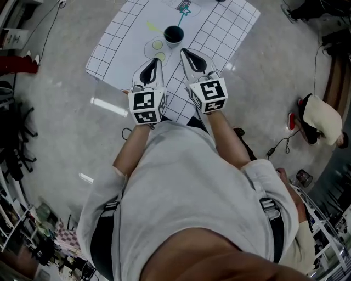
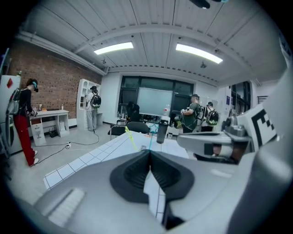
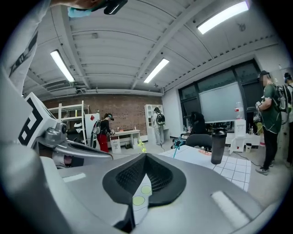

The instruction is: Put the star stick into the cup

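Note:
A dark cup (image 1: pixel 174 34) stands on the white grid mat (image 1: pixel 219 27) of the table. Just beyond it lies the teal star stick (image 1: pixel 182 15), with a yellow-green stick (image 1: pixel 153 26) to its left. My left gripper (image 1: pixel 159 59) and right gripper (image 1: pixel 183 50) hover side by side near the cup, both shut and empty. In the left gripper view the cup (image 2: pixel 161 131), star stick (image 2: pixel 150 139) and yellow stick (image 2: pixel 132 138) lie past the shut tip (image 2: pixel 149 151). From the right gripper (image 3: pixel 145 155), the cup (image 3: pixel 217 146) is ahead right and the star stick (image 3: pixel 177 147) is ahead.
Two drawn circles with yellow-green dots (image 1: pixel 158 45) mark the mat under the gripper tips. A person (image 1: pixel 321 118) crouches on the floor at the right, beside cables (image 1: pixel 279 144). Other people, a chair (image 2: pixel 137 127) and desks stand beyond the table.

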Demonstrator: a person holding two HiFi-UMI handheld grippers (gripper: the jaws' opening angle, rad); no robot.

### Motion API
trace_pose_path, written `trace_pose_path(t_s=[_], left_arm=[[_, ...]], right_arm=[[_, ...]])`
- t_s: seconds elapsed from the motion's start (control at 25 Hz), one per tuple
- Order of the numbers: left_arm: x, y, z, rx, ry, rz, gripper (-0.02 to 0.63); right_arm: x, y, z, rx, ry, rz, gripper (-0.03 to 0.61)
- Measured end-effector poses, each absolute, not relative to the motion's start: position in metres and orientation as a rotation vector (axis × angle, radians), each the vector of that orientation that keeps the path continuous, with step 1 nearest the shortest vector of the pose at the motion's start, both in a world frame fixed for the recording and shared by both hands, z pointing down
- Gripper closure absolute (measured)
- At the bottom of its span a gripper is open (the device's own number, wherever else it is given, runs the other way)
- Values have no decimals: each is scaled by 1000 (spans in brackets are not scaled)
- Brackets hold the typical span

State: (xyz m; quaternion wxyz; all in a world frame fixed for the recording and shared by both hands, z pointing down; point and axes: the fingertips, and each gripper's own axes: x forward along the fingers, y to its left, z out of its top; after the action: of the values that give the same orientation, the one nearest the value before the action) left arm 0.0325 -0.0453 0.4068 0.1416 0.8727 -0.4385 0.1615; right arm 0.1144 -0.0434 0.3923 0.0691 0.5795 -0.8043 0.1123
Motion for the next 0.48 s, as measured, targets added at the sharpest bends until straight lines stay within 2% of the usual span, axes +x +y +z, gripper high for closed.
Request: trace_pose_path(t_s=[0.48], left_arm=[[58, 0, 387, 2589, -1294, 460, 611]], right_arm=[[120, 2, 373, 1756, -2515, 358, 580]])
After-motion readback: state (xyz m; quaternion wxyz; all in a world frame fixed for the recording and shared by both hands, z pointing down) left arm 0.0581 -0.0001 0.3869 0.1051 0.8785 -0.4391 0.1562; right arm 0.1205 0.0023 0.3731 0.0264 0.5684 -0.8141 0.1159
